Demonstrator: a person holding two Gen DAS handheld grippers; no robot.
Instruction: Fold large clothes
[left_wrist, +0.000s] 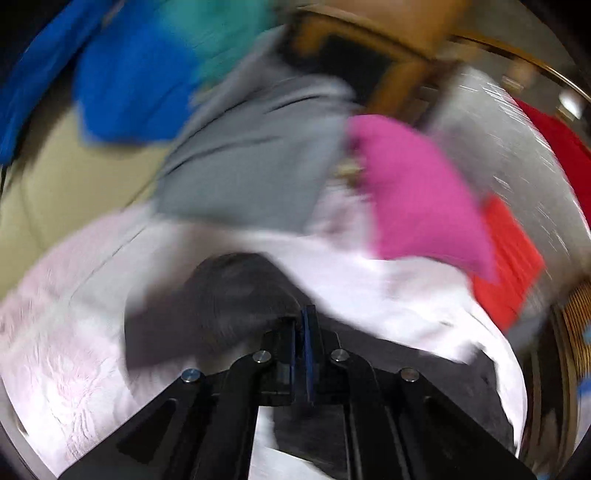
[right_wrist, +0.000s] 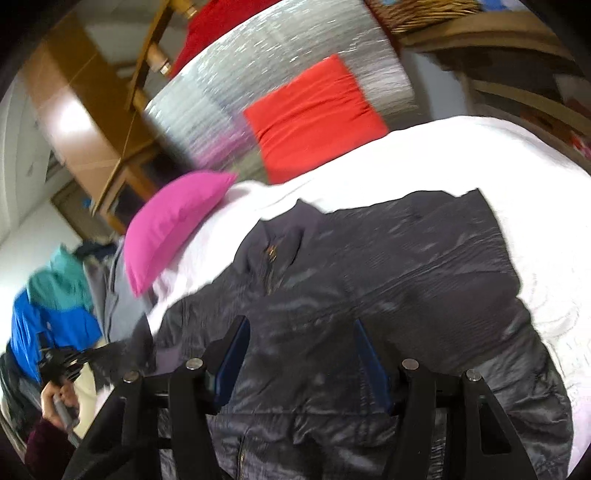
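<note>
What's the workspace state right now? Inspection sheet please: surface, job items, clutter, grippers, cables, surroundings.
Surface: white bedspread over a bed, textured and slightly creased.
Job's things: dark jacket spread on the bedspread, zip facing up; one edge of it is lifted.
Clutter: pink cushion and red cushion near the head of the bed; grey garment and blue-and-teal garment heaped beside it.
Grippers: left gripper shut on the jacket's dark fabric; right gripper open above the jacket, fingers apart, gripping nothing.
Cables: nothing seen.
Surroundings: silver padded headboard, wooden furniture; left view heavily blurred.
</note>
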